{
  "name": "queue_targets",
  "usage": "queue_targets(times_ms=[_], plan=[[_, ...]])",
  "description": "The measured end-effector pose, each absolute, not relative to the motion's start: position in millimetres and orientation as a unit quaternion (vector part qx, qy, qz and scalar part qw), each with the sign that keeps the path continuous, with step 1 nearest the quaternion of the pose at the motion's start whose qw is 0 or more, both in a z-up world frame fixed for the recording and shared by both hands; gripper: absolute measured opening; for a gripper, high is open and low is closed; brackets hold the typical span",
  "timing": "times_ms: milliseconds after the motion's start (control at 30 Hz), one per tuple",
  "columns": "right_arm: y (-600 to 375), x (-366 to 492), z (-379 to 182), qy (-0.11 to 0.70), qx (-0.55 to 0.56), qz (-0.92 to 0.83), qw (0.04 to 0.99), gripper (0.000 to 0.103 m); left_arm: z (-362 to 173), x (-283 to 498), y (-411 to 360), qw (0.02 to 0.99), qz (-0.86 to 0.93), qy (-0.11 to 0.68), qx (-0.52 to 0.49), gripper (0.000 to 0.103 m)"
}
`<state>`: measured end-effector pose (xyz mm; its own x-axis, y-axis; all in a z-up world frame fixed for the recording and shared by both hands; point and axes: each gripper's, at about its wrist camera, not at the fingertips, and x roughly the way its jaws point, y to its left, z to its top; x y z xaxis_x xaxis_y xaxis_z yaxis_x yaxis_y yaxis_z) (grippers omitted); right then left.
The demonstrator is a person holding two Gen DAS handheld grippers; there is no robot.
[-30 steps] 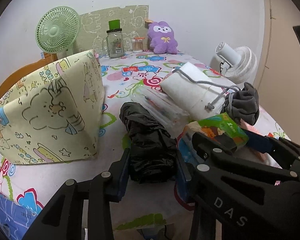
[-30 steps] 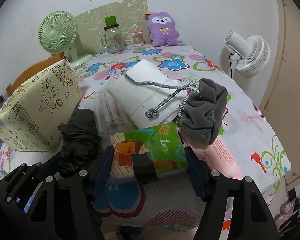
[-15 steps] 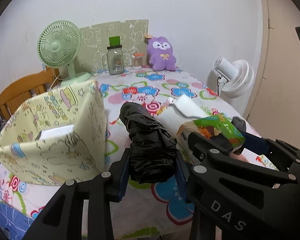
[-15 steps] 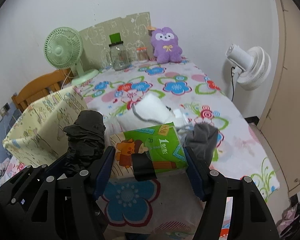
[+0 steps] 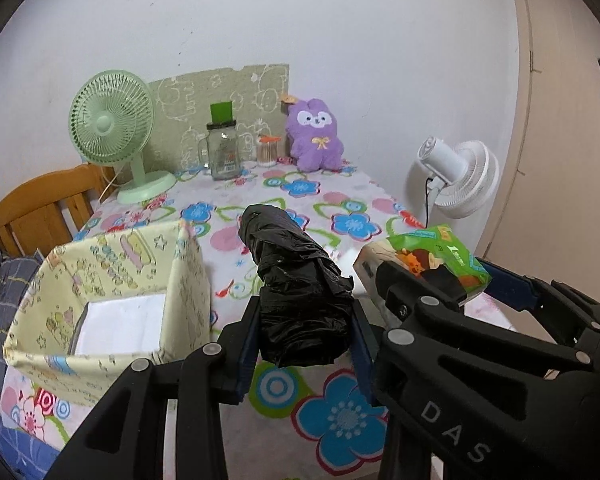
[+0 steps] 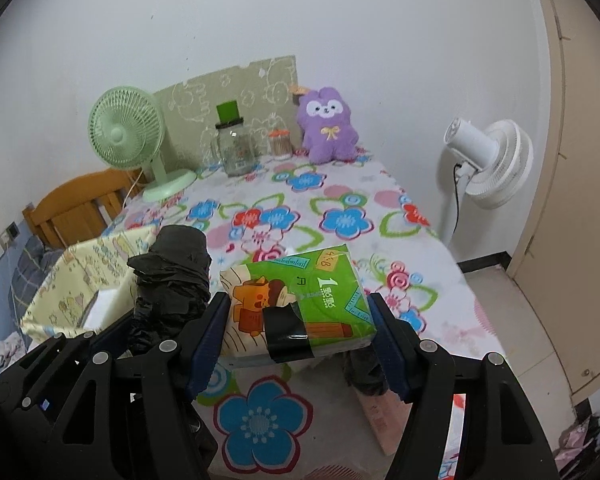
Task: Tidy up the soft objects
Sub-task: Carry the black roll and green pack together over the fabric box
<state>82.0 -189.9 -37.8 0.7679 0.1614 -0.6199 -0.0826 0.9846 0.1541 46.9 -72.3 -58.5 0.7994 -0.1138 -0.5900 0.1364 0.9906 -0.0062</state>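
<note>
Black crinkled plastic, a rolled bundle of bag material (image 5: 296, 288), is clamped between the blue-padded fingers of the left claw (image 5: 302, 332) and is held in the air above the floral-print worktop (image 5: 340, 420), its free end pointing toward the far wall. Just to its right, a soft green-and-orange tissue pack with a cartoon print (image 6: 300, 304) is gripped across its width by the right claw (image 6: 300, 338), whose pads are pressed against both short sides; a strip of black tape is seen across the pack's near edge. The two held items are carried side by side, close together but not visibly touching.

To the left of the left claw, an open pale-yellow fabric storage box printed with cartoon figures (image 5: 112, 300) is set on the near left part of the worktop, and a flat white item (image 5: 120, 324) is seen lying inside it. Below the tissue pack, in the right wrist view, a dark grey soft item (image 6: 364, 372) is partly hidden by the right claw.

At the far end of the worktop, a mint-green desk fan (image 5: 112, 128), a clear glass jar with a green lid (image 5: 222, 148) and a purple plush toy (image 5: 316, 136) are lined up against the wall. A white standing fan (image 6: 488, 160) is placed beside the worktop on the right, and a wooden chair back (image 5: 44, 208) is visible on the left.
</note>
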Motion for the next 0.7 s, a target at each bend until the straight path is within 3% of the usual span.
queue_targets(times_ms=[700], plan=[[-181.8,88.5,9.1,0.299,0.052,0.071,0.950,0.070,-9.9,51.2,-60.8,0.959,-0.061,0.276,0.029,0.041]])
